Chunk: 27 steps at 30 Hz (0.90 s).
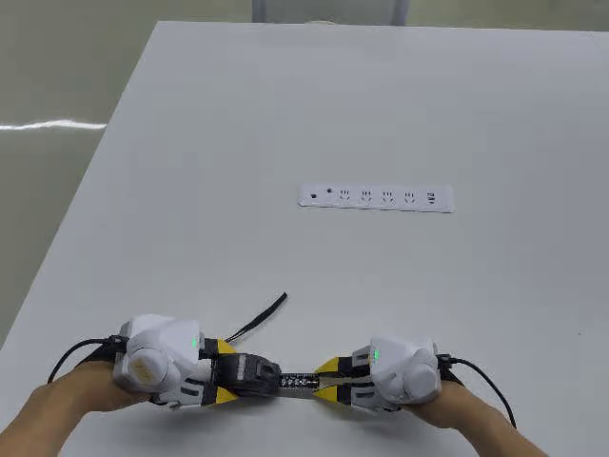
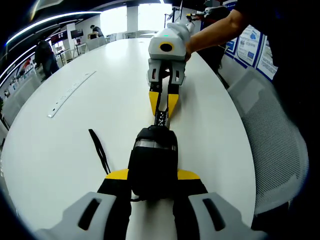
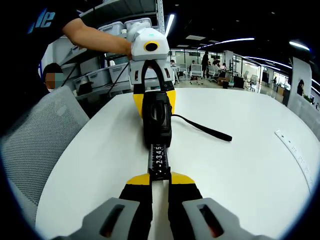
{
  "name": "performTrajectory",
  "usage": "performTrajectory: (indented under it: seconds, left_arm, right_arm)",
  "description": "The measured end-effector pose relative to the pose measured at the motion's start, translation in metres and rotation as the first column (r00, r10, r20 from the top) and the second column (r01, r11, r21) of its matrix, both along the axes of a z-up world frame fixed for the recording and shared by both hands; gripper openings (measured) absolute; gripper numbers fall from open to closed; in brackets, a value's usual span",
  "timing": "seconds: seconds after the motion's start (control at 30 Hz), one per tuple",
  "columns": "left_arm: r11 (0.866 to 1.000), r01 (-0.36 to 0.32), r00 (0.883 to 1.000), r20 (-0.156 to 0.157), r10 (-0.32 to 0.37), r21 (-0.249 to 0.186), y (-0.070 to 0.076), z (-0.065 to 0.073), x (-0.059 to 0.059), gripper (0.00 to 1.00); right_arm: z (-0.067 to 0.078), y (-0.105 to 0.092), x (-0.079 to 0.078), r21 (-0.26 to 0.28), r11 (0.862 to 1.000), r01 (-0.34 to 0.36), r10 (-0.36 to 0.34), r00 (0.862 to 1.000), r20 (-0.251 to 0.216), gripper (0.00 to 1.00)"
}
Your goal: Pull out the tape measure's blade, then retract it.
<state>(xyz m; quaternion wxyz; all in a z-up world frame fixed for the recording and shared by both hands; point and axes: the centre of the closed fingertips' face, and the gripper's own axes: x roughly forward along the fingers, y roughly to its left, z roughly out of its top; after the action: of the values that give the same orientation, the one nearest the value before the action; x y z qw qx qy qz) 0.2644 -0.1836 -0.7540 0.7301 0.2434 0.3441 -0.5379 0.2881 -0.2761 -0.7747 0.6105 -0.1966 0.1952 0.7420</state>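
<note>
A black tape measure [image 1: 252, 374] lies low over the white table [image 1: 314, 114], near its front edge. My left gripper [image 1: 228, 375] is shut on its case [image 2: 153, 161]. A short length of marked blade [image 1: 297, 381] runs out of the case to the right. My right gripper [image 1: 328, 381] is shut on the blade's end [image 3: 158, 171]. In the right gripper view the case [image 3: 157, 117] sits straight ahead with the left gripper [image 3: 150, 97] behind it. In the left gripper view the right gripper [image 2: 163, 102] faces me along the blade [image 2: 161, 118]. The tape's black wrist strap [image 1: 259, 320] trails on the table.
A white power strip [image 1: 377, 198] lies flat at the table's middle, well beyond the grippers. Black cables run back from both grippers along the person's hands. A grey mesh chair [image 2: 272, 145] stands at the near edge. The table's left edge [image 1: 81, 205] drops to the floor.
</note>
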Motion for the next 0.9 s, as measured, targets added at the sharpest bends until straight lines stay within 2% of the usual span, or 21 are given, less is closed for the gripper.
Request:
performTrajectory:
  seconds: [0.9]
  left_arm:
    - [1.000, 0.002, 1.000, -0.003, -0.002, 0.003, 0.000, 0.001, -0.001, 0.27]
  right_arm:
    - [0.003, -0.012, 0.002, 0.004, 1.000, 0.013, -0.013, 1.000, -0.016, 0.08]
